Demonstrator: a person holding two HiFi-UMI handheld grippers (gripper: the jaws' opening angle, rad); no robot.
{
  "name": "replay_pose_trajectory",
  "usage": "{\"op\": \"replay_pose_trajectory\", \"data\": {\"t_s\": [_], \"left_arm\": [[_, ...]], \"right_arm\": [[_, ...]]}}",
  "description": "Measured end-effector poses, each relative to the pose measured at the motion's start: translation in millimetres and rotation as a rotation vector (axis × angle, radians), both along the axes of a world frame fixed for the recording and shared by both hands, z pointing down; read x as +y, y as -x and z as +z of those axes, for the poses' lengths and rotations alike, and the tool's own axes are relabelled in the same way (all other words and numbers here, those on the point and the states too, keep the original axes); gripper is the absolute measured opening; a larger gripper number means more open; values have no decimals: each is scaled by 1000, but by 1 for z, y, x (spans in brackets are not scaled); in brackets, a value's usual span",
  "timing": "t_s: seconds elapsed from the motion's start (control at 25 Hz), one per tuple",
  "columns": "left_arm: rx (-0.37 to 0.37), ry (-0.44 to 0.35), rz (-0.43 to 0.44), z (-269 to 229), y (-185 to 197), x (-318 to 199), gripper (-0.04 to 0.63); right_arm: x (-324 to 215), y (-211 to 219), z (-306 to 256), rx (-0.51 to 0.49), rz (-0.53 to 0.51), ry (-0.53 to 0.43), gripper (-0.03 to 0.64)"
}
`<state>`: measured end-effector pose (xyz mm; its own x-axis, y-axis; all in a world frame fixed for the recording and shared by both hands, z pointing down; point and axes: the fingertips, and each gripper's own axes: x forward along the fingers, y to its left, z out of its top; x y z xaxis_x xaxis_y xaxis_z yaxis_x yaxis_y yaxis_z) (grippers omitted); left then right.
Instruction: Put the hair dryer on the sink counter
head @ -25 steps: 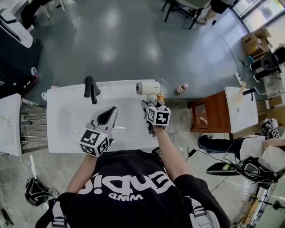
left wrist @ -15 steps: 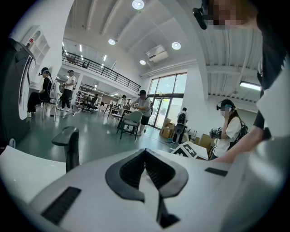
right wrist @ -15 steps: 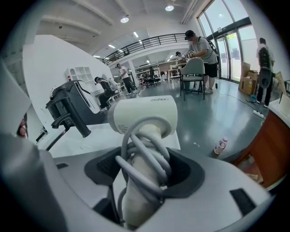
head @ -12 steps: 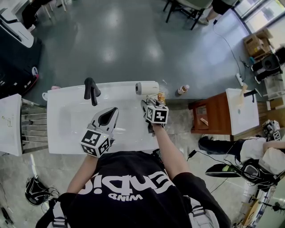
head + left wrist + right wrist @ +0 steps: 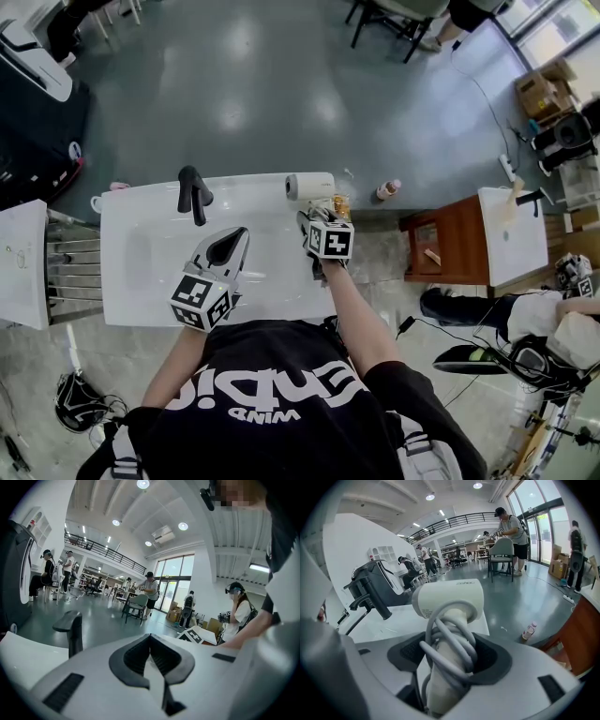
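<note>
Right claw (image 5: 450, 652) is spread wide but clamped on the hair dryer (image 5: 449, 600) handle, pads biting the wound cord (image 5: 440, 663). Dryer head is over the far right corner of the sink counter (image 5: 141, 300); I can't tell contact. Risk: released near that edge it rolls off, or the cord snags a pad. Left claw (image 5: 238, 234) closed, empty.
</note>
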<state>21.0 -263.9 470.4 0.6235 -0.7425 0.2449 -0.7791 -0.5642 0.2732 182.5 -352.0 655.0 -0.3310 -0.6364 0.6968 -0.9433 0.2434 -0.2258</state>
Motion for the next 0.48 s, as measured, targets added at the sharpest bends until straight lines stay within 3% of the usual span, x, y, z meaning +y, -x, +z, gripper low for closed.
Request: {"op": "replay_pose_trajectory", "data": {"t_s": [0.48], "left_arm": [[-19, -4, 3, 0, 1, 0, 20]], "right_arm": [[0, 2, 3, 20, -21, 29, 299]]}}
